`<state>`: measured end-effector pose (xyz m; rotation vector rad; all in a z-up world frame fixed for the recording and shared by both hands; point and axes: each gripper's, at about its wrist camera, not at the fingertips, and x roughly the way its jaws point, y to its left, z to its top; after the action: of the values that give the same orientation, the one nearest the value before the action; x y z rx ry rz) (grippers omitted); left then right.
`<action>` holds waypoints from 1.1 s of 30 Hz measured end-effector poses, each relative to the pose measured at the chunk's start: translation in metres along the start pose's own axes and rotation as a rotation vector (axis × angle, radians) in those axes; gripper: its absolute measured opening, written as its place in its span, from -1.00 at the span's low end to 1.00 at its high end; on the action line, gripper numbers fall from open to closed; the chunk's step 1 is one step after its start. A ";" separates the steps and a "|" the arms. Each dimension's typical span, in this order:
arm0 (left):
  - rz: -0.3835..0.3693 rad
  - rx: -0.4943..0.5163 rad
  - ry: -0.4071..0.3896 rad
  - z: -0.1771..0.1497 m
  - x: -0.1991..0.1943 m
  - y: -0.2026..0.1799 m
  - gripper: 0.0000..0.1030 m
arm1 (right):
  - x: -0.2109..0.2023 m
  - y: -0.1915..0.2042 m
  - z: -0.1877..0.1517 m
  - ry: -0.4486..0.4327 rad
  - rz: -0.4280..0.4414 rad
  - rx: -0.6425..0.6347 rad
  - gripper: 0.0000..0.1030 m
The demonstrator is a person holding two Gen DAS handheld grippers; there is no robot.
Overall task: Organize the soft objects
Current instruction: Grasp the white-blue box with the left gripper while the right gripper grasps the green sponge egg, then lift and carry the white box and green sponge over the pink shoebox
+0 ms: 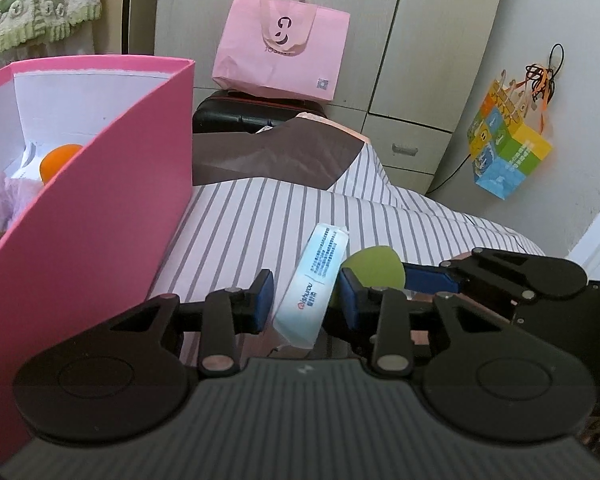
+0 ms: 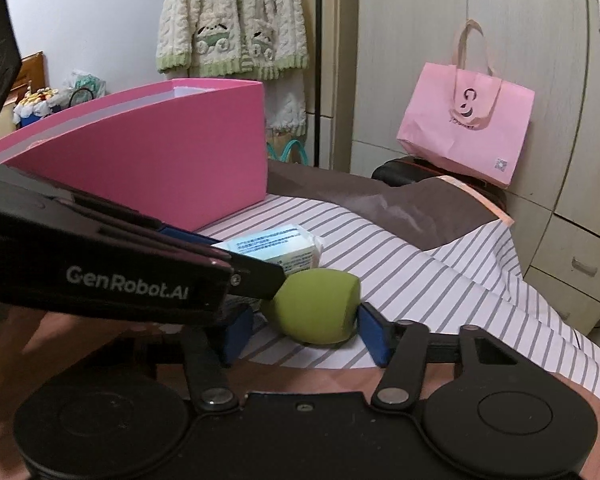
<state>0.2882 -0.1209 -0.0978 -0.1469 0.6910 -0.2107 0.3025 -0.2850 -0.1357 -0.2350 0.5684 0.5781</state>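
My left gripper [image 1: 306,300] straddles the tissue pack [image 1: 314,280], jaws open; right gripper [image 2: 306,334], jaws open around the green sponge [image 2: 318,306] at three o'clock, risks collision.

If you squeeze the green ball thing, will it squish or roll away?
The green sponge ball looks like matte foam, so it would probably squish and feel light. One end is cut flat, so it may wobble rather than roll far. The right gripper has a finger on each side, which should stop it.

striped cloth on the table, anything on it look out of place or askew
Two soft items are still outside the pink box: a tissue pack lying diagonally and a green sponge beside it, each between open gripper fingers. Nothing looks spilled or damaged.
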 end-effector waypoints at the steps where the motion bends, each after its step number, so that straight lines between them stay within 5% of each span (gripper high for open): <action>1: -0.004 -0.008 0.004 0.001 0.000 0.001 -0.41 | -0.001 -0.001 0.000 -0.002 0.000 0.005 0.06; 8: -0.046 -0.031 0.051 0.003 -0.003 0.005 -0.49 | -0.003 0.002 0.000 0.013 -0.034 0.004 -0.01; 13: 0.003 -0.011 0.089 -0.001 0.008 0.003 -0.49 | -0.009 -0.006 -0.001 0.025 -0.074 0.079 -0.02; 33: 0.003 0.061 0.011 -0.015 -0.029 -0.007 -0.65 | -0.052 -0.001 -0.020 0.028 -0.126 0.233 0.01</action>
<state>0.2558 -0.1217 -0.0901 -0.0862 0.6948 -0.2299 0.2586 -0.3165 -0.1229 -0.0577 0.6377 0.3834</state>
